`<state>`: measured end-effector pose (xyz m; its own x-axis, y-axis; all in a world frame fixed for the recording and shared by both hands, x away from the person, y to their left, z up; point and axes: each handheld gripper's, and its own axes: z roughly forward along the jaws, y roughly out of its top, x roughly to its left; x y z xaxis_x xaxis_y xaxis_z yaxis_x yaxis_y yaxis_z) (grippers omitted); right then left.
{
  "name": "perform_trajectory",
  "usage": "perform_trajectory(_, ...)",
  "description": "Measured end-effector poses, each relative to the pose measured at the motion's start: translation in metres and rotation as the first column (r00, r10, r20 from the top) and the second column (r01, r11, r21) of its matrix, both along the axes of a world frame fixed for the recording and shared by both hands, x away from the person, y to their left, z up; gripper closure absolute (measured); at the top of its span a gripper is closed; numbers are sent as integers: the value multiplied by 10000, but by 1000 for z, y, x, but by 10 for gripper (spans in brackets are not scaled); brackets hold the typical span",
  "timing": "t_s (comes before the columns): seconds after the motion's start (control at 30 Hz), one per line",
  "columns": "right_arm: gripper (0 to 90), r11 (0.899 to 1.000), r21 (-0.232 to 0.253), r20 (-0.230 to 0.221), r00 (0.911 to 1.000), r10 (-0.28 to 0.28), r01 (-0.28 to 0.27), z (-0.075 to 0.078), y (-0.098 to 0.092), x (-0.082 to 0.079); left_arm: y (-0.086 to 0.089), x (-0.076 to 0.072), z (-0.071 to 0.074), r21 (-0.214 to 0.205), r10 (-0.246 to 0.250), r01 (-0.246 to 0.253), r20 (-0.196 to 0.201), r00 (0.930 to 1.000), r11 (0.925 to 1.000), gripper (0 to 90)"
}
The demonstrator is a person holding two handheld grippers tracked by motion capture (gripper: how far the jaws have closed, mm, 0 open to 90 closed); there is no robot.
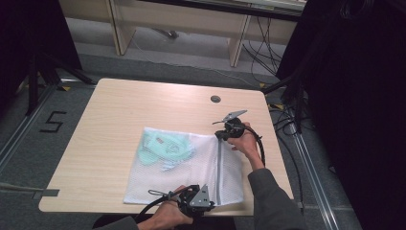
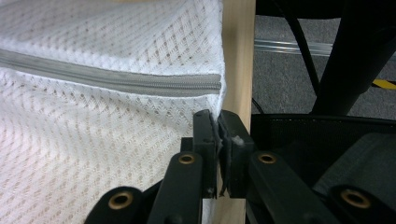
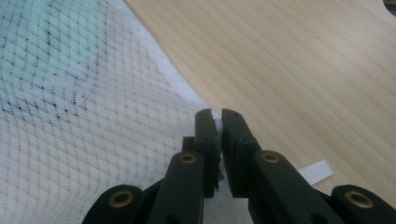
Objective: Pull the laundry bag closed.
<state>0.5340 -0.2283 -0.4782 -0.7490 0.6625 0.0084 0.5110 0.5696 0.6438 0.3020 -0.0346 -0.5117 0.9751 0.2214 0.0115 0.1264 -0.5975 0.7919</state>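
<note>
inside the mesh bag (image 1: pixel 191 167), a green garment (image 1: pixel 163 147)

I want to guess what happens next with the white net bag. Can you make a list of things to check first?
1. Left gripper pinches the mesh bag at its near corner: ok.
2. Right gripper pinches the bag's far edge: ok.
3. Zipper closed along its visible stretch: ok.
4. Green garment inside the bag: ok.
5. Bag fully on the table: not ok, the near corner sits at the edge.
6. Grip firm enough for lifting: cannot tell.
</note>
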Motion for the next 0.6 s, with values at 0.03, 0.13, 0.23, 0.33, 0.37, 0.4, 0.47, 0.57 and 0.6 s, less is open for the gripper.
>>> perform_trajectory(0.03, 846, 9999, -118, -22, 10000, -96, 96, 1, -1, 0, 0, 0, 0, -75, 121, -121, -46, 9999, 9999, 828)
perform_trajectory(0.13, 773, 9985, -204, 2, 9987, -500, 500, -1, 0, 1, 1, 2, 0, -114, 269, -272, -261, 9993, 9996, 758)
perform_trajectory(0.23, 705, 9991, -147, 77, 9992, -393, 395, 0, -1, 1, 2, 5, 1, -240, 327, -339, -468, 9984, 9991, 685)
perform_trajectory(0.33, 613, 9983, -95, 226, 9981, -580, 583, 3, -1, 1, 6, 8, 6, -391, 559, -581, -562, 9969, 9975, 636)
perform_trajectory(0.37, 593, 9973, -155, 297, 9970, -713, 718, 5, -1, 0, 8, 9, 7, -467, 593, -620, -573, 9966, 9970, 620)
perform_trajectory(0.4, 579, 9966, -108, 261, 9964, -810, 813, 7, -1, -1, 9, 9, 9, -522, 691, -721, -570, 9960, 9960, 602)
perform_trajectory(0.47, 549, 9943, 25, 310, 9938, -1066, 1066, 9, -3, -2, 13, 11, 11, -527, 744, -775, -574, 9956, 9956, 577)
perform_trajectory(0.57, 522, 9931, 84, 374, 9924, -1168, 1166, 14, -5, -5, 18, 14, 15, -563, 901, -928, -497, 9947, 9941, 543)
perform_trajectory(0.6, 515, 9928, 31, 198, 9926, -1197, 1197, 18, -5, -7, 19, 15, 15, -696, 949, -987, -557, 9939, 9927, 534)
